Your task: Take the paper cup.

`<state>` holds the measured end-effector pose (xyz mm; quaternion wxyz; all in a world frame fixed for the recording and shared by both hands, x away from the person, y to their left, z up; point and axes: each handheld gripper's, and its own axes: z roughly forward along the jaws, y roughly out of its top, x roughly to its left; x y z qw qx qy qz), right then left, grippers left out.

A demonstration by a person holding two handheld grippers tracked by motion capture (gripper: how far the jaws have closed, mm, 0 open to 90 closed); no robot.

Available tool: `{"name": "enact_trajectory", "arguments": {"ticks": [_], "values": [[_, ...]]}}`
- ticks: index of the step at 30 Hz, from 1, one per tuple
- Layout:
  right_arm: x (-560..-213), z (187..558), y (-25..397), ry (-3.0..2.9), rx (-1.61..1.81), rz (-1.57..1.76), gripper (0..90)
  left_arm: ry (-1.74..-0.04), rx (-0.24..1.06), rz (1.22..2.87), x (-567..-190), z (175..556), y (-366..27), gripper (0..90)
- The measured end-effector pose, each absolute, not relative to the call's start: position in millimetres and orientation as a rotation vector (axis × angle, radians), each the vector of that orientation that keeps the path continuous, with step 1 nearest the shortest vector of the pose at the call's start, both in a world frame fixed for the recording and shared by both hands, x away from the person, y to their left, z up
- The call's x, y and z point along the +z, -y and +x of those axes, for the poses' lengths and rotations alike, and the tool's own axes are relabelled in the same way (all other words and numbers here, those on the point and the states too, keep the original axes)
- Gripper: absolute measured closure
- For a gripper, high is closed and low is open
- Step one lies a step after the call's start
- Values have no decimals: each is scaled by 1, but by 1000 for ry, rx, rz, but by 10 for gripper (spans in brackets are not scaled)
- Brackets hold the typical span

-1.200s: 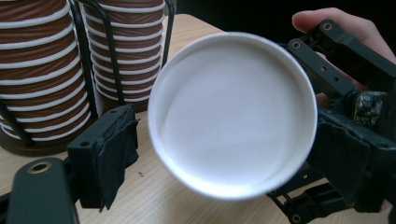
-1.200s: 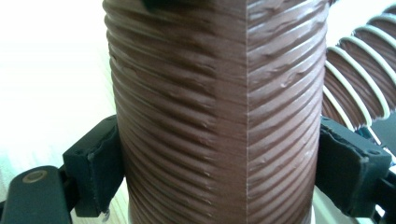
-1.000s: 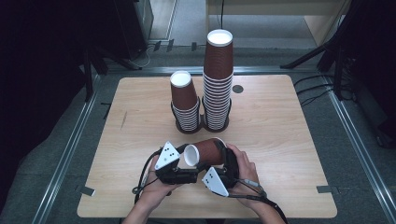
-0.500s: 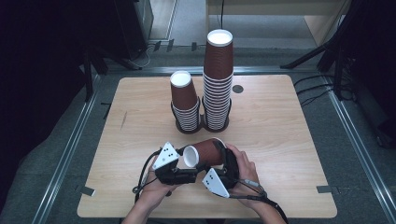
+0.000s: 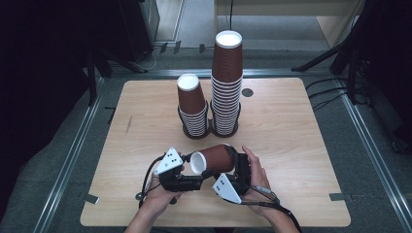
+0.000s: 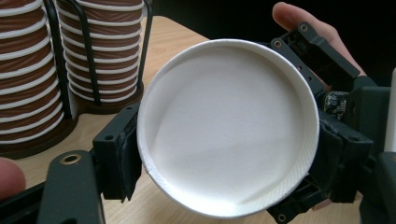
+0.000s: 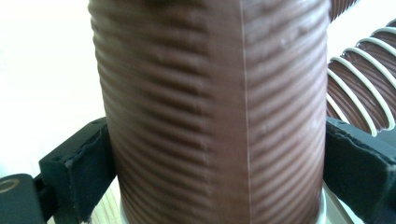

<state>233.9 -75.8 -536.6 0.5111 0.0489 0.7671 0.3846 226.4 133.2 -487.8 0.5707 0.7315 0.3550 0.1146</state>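
Note:
A ribbed brown paper cup (image 5: 216,158) lies on its side above the table's front edge, held between both grippers. Its white round end (image 6: 224,126) faces my left gripper (image 5: 197,171), whose two pads sit against opposite sides of that end. My right gripper (image 5: 234,164) is shut on the cup's brown wall (image 7: 210,112), one black pad (image 7: 84,172) pressing on each side. In the left gripper view, the right gripper's jaw and a fingertip (image 6: 292,11) show behind the cup.
Two stacks of upside-down brown cups stand in black wire holders at the table's middle back: a short stack (image 5: 191,104) on the left and a tall stack (image 5: 227,82) on the right. A small dark disc (image 5: 248,92) lies beside the tall stack.

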Motion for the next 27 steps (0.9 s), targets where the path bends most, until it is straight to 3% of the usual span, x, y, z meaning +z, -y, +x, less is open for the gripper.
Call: {"name": "enact_trajectory", "arguments": {"ticks": [16,27], "values": [[-520,234,94,-1828,1032,202,16,-897,339,1643,-483,231,-155,231],[-518,243,110,-1835,1165,437,17,-918,378,1624,-482,231,-161,231]]}}
